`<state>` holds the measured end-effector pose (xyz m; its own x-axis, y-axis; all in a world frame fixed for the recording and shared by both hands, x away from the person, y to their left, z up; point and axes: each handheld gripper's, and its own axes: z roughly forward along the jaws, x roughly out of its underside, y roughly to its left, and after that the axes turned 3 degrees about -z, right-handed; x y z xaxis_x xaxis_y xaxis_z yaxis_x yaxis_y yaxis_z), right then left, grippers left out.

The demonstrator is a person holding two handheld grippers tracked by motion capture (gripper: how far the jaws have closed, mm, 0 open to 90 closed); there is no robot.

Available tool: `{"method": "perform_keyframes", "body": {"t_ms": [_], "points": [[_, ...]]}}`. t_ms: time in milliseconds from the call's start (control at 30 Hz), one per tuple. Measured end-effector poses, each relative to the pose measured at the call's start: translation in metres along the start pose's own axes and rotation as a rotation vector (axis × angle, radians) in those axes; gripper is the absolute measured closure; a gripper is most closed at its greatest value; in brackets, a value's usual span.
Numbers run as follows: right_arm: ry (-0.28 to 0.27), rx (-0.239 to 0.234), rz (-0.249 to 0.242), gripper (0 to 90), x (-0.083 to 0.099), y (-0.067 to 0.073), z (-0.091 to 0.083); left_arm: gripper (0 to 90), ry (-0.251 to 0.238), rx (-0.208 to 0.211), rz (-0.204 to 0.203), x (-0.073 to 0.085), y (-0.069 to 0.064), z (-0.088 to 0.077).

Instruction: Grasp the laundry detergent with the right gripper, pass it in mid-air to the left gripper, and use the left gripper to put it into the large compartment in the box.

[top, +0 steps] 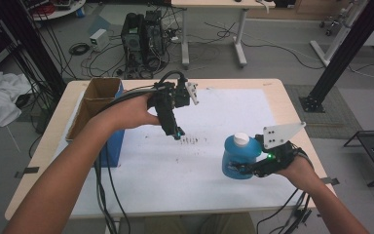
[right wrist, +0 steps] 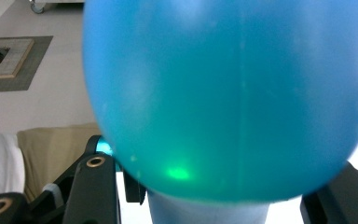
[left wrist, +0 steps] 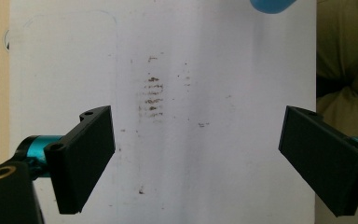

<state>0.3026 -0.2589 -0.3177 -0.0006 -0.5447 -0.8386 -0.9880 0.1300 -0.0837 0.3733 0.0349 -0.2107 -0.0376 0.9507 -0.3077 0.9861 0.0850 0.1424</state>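
right tool [top: 247, 168] clamped on blue bottle [top: 237, 157], we hold it by the belly so it stays upright at desk's [top: 272, 92] right front | left tool [top: 177, 133] jaws wide apart, empty, over brown smudges [top: 191, 140] on white sheet [top: 224, 107], we judge free to assist

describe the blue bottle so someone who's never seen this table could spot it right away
Start at the white sheet covering the table and go to its right edge, by the person's right hand. There the right gripper is shut on the blue bottle. It is round-bodied, see-through blue with a white cap, unlike the brown cardboard box at the far left.
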Motion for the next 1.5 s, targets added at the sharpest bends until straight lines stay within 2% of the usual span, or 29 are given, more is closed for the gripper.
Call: {"method": "perform_keyframes", "body": {"t_ms": [200, 367, 533, 700, 767, 833, 867, 933, 1100, 1133, 1200, 1333, 1367, 1400, 1433, 1467, 1500], "points": [[-0.023, 0.002, -0.028, 43.8, -0.023, 0.018, 0.001, 10.6, -0.002, 0.003, 0.015, -0.001, -0.008, -0.003], [-0.035, -0.018, -0.056, 43.8, -0.040, 0.017, 0.012, 10.6, 0.001, 0.016, 0.024, -0.001, -0.012, -0.008], [-0.029, -0.049, -0.063, 43.8, -0.046, 0.005, 0.029, 10.6, 0.004, 0.036, 0.019, 0.000, -0.013, -0.013], [-0.008, -0.071, -0.063, 43.8, -0.043, -0.012, 0.045, 10.6, 0.003, 0.060, 0.014, -0.001, -0.015, -0.019], [-0.016, -0.072, -0.057, 43.9, -0.041, -0.017, 0.049, 10.6, 0.009, 0.068, 0.016, -0.002, -0.016, -0.020], [-0.023, -0.095, -0.042, 43.9, -0.040, -0.022, 0.053, 10.6, 0.012, 0.077, 0.015, -0.003, -0.017, -0.019], [-0.039, -0.095, -0.066, 43.9, -0.040, -0.027, 0.056, 10.6, 0.019, 0.077, 0.019, -0.005, -0.017, -0.018], [-0.027, -0.105, -0.059, 43.8, -0.038, -0.030, 0.059, 10.6, 0.018, 0.083, 0.024, -0.007, -0.018, -0.017], [-0.041, -0.126, -0.041, 43.9, -0.036, -0.038, 0.068, 10.6, 0.029, 0.098, 0.020, -0.012, -0.017, -0.012], [-0.034, -0.124, -0.056, 43.9, -0.036, -0.040, 0.069, 10.6, 0.031, 0.097, 0.017, -0.014, -0.017, -0.012], [-0.038, -0.131, -0.056, 43.9, -0.036, -0.043, 0.071, 10.6, 0.027, 0.105, 0.007, -0.015, -0.016, -0.011], [-0.036, -0.161, -0.009, 43.9, -0.035, -0.046, 0.076, 10.5, 0.021, 0.110, 0.000, -0.018, -0.012, -0.012], [-0.053, -0.159, -0.031, 43.9, -0.035, -0.049, 0.078, 10.5, 0.021, 0.117, -0.002, -0.019, -0.011, -0.011], [-0.048, -0.171, -0.013, 43.9, -0.035, -0.050, 0.079, 10.5, 0.023, 0.107, 0.005, -0.020, -0.010, -0.011], [-0.071, -0.167, -0.045, 43.9, -0.035, -0.054, 0.082, 10.5, 0.024, 0.110, 0.006, -0.021, -0.010, -0.011], [-0.061, -0.179, -0.020, 43.9, -0.035, -0.054, 0.082, 10.5, 0.025, 0.108, 0.006, -0.022, -0.009, -0.011], [-0.056, -0.187, -0.028, 43.9, -0.037, -0.056, 0.083, 10.6, 0.024, 0.109, 0.004, -0.022, -0.009, -0.010]]}}
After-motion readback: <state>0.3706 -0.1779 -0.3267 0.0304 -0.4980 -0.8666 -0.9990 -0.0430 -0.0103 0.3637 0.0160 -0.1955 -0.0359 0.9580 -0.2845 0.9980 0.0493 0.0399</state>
